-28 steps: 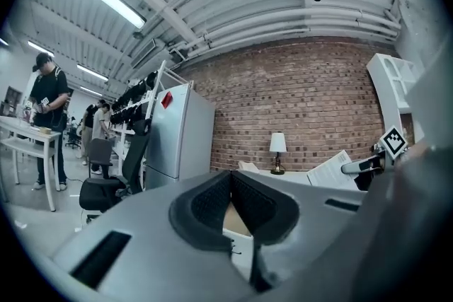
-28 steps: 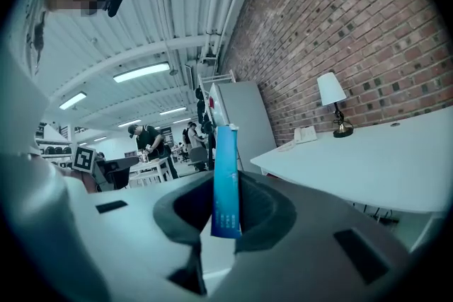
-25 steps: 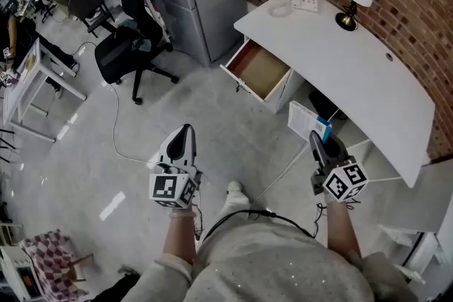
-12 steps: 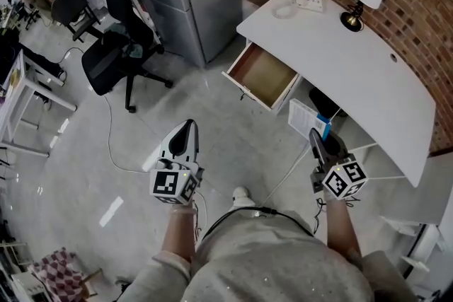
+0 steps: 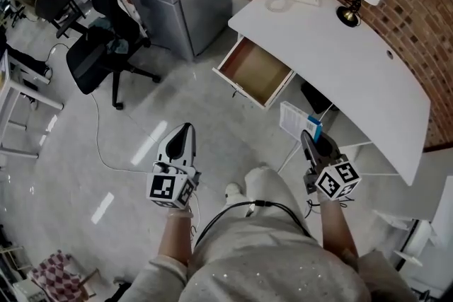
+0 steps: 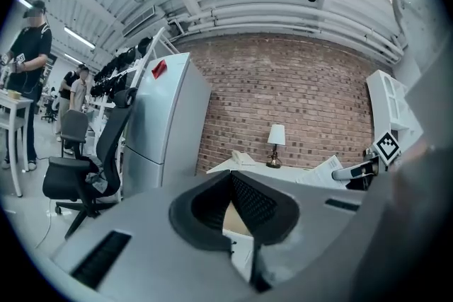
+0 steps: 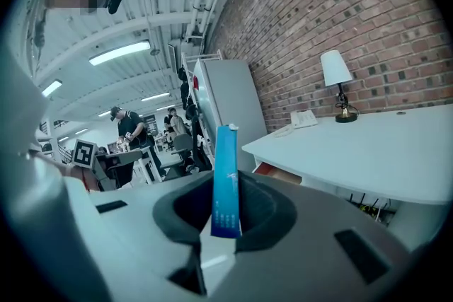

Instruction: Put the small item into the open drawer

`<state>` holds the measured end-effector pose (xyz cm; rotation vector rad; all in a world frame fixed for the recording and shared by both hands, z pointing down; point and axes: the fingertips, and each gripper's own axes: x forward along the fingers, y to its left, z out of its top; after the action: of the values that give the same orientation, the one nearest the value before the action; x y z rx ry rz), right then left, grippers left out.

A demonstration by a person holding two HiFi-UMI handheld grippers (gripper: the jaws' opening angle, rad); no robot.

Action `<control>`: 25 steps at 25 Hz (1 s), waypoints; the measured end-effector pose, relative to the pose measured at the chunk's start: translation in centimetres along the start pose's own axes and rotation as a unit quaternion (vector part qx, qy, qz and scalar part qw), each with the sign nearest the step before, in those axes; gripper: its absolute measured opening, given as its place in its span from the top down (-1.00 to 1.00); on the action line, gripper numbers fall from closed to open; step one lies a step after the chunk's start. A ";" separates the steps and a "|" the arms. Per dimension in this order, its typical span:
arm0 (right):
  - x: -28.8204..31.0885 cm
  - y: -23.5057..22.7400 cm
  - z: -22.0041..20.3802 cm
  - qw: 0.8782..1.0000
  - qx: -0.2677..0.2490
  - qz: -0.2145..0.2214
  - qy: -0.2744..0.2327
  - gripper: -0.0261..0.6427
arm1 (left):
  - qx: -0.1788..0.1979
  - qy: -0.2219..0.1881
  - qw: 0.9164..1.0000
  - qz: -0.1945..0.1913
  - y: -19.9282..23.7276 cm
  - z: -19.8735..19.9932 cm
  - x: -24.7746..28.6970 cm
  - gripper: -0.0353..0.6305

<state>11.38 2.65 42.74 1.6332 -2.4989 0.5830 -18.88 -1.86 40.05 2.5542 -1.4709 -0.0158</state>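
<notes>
While the right gripper (image 5: 308,140) clamps the small blue-and-white packet (image 7: 226,180), well short of the open drawer (image 5: 256,73), and the left gripper (image 5: 185,129) hangs closed and empty, pickup appears complete — the carry and release into the drawer remain.

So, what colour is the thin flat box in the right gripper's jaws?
The thin flat box shows a blue edge, best seen in the right gripper view.

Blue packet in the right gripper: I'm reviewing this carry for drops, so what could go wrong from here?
The blue packet is thin and stands tall above the right gripper, pinched near its lower end, so it might tilt or slip. The open drawer sits just under the desk top; the packet could catch that edge going in.
</notes>
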 end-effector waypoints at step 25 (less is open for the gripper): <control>18.9 -9.1 -5.4 0.979 -0.089 0.071 0.167 0.71 | -0.035 0.036 0.997 0.052 2.1 -2.8 14.7 0.88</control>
<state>10.95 -14.81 55.52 1.1900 -2.3513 0.5736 -12.96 -15.07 44.47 2.3948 -1.5459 0.0373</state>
